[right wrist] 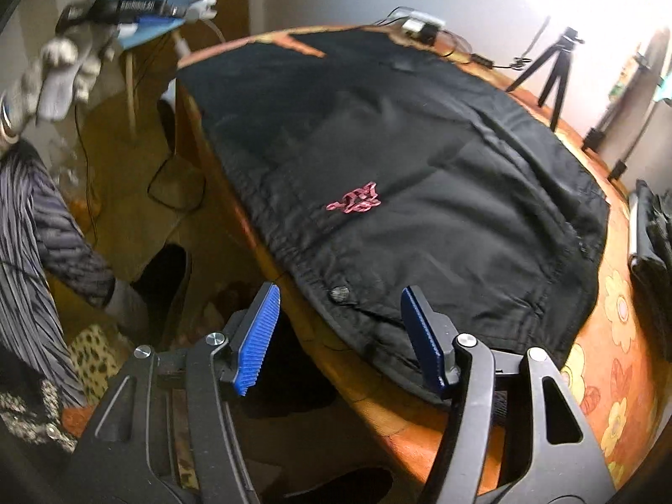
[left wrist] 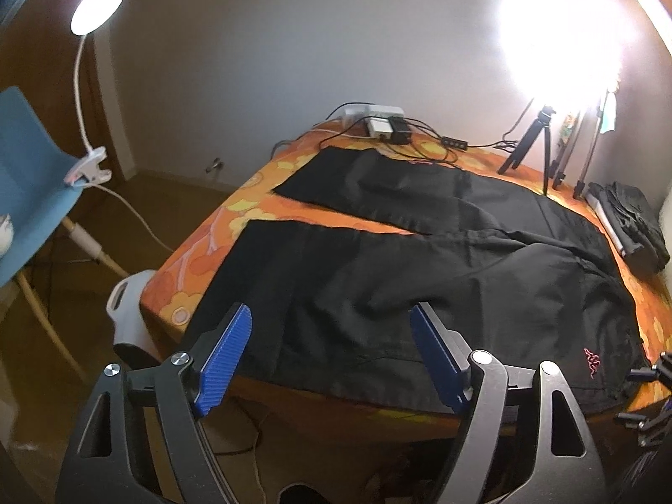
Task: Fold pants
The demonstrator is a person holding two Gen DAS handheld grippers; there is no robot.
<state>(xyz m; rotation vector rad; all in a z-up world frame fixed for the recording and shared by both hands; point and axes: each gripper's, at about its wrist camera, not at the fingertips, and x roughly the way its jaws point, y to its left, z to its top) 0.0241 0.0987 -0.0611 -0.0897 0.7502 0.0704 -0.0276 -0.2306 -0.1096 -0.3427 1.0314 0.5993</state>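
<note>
My left gripper [left wrist: 332,355] is spread wide and holds nothing. The near leg [left wrist: 319,290] of the pants [left wrist: 441,260] lies directly ahead of its jaws, just past the table [left wrist: 197,252] edge; the hem [left wrist: 252,227] sits ahead and to the left. The far leg [left wrist: 365,185] runs parallel beyond it, a strip of cloth-covered table between them. The long axis runs left to right across my jaws, hems left, waist right.

My right gripper [right wrist: 340,336] is likewise spread and empty. The waistband [right wrist: 336,294], with its snap, lies between and just ahead of its jaws; the logo [right wrist: 355,203] lies further ahead. Judgement: right is nearer the waist, left nearer the hem.
</note>
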